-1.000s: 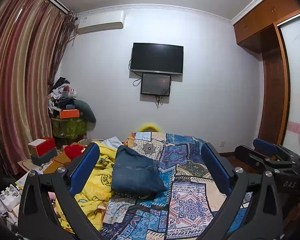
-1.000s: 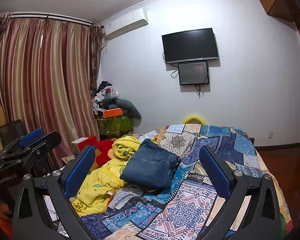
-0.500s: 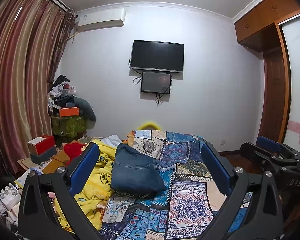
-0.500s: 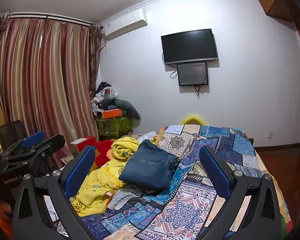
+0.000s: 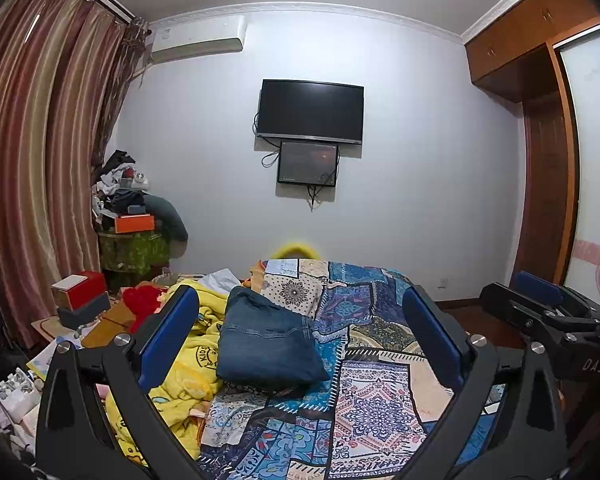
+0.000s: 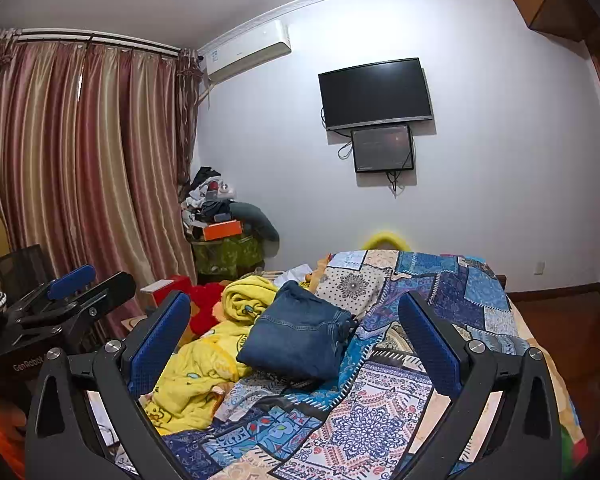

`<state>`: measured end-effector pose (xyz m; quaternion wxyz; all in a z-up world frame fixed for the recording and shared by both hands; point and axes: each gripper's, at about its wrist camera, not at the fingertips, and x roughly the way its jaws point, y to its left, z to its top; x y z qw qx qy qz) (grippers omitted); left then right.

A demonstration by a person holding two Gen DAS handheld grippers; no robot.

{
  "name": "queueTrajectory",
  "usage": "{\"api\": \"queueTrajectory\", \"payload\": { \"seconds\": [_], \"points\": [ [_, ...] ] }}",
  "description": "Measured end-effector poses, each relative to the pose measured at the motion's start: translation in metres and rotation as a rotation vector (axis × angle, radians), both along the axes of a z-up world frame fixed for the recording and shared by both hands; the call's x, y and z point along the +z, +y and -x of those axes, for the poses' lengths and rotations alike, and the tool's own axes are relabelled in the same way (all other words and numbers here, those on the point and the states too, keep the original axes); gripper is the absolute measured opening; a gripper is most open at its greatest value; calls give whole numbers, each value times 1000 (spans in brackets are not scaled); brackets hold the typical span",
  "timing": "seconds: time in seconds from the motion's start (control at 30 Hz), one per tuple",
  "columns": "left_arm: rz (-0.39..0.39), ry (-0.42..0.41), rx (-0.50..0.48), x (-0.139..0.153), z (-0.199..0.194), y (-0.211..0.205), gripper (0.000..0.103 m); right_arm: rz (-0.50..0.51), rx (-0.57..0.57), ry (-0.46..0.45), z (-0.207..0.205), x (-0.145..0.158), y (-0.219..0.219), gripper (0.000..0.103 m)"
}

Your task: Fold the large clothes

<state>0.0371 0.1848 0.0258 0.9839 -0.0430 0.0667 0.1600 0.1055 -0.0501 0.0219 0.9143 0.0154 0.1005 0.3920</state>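
A folded pair of blue jeans [image 5: 266, 344] lies on the patchwork bedspread [image 5: 372, 408], against a rumpled yellow blanket [image 5: 188, 376]. My left gripper [image 5: 300, 332] is open and empty, held above the near end of the bed, well short of the jeans. My right gripper [image 6: 296, 340] is open and empty too, at the same height; the jeans [image 6: 300, 340] lie beyond its fingers. Each gripper shows in the other's view: the right one [image 5: 548, 312] at the right edge, the left one [image 6: 60, 296] at the left edge.
A red plush toy [image 6: 204, 304] and red box [image 5: 80, 292] sit left of the bed. A cluttered stand [image 5: 136, 236] is in the corner by the curtains [image 6: 80, 184]. A TV [image 5: 310, 112] hangs on the far wall. A wardrobe [image 5: 548, 184] stands at the right.
Both grippers have tilted or dropped slightly, so the room sits a little higher in view. The jeans and bedding have not moved. Both grippers stay open.
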Motion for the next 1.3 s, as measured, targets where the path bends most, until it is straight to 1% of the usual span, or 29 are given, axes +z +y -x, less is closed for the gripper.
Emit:
{"api": "queueTrajectory", "payload": {
  "seconds": [0.37,0.77,0.9,1.13,1.3],
  "points": [
    [-13,19,-31,-1,-5,-1,102,-10,-13,8,0,0,-3,103],
    [26,34,-74,-2,-10,4,102,-9,-48,-12,2,3,-4,103],
    [23,36,-79,-3,-10,3,102,-10,-59,-11,2,4,-4,103],
    [-7,41,-90,-6,-12,-2,102,-7,-66,0,0,2,-4,103],
    [-3,46,-85,-7,-16,-2,102,-1,-67,1,-2,2,-2,103]
  ]
}}
